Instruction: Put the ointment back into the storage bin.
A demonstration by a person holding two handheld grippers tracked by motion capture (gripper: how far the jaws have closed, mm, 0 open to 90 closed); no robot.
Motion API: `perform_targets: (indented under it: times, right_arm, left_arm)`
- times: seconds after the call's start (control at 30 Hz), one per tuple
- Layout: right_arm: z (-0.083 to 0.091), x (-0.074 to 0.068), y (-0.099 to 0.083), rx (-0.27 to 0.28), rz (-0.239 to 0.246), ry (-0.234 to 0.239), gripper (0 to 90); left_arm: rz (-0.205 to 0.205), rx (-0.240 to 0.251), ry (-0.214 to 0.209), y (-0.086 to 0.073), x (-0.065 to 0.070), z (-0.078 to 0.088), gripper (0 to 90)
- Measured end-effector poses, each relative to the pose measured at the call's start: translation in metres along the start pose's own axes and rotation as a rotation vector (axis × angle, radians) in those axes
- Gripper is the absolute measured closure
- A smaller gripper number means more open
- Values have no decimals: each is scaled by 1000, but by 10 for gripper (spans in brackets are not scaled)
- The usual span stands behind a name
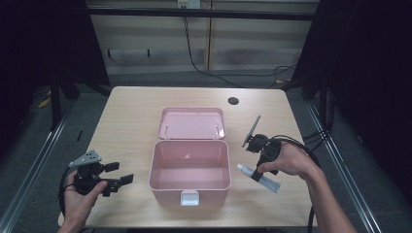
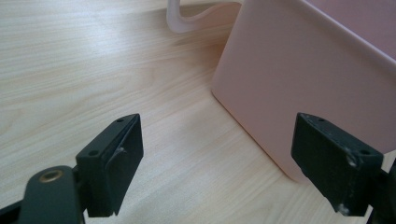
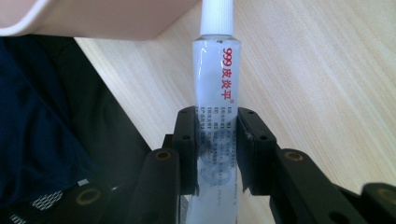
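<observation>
Right gripper has its jaws pinched on the white tube, gripped at the lower body, cap end pointing away along the jaw line. In the high view the tube sits at the right side of the open pink box, just beside its wall, long axis slanting toward it. Left gripper rests on the far side, jaws spread and empty. The right hand is plainly the nearer for placing the tube in the box

Light wooden table, round dark hole, perhaps a grommet.

Bright overhead light on the table, dark surroundings, soft close-up blur.
</observation>
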State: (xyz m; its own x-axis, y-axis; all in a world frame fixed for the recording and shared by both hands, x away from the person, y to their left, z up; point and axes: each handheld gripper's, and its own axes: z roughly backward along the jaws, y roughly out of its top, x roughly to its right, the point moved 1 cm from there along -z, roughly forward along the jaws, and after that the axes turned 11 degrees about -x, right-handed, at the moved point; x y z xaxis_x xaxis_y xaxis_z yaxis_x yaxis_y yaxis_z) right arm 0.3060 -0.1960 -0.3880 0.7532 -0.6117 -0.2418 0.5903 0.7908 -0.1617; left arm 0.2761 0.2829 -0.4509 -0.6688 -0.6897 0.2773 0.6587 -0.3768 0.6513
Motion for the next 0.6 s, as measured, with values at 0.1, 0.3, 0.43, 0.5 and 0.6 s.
perform_targets:
  times: [0.1, 0.3, 0.43, 0.5, 0.6]
  right_arm:
    - [4, -2, -1, -6, 21, -4, 716]
    - [11, -5, -3, 0, 34, -13, 716]
    - [15, -5, -5, -5, 35, -17, 716]
    - [18, -6, -6, 7, 37, -16, 716]
    - [22, -7, -8, 16, 45, -14, 716]
  left_arm:
    - [0, 1, 0, 0, 0, 0, 169]
    - [-1, 0, 0, 0, 0, 0, 169]
    - [0, 1, -1, 0, 0, 0, 169]
    - [1, 0, 1, 0, 0, 0, 169]
    - [0, 1, 1, 0, 0, 0, 169]
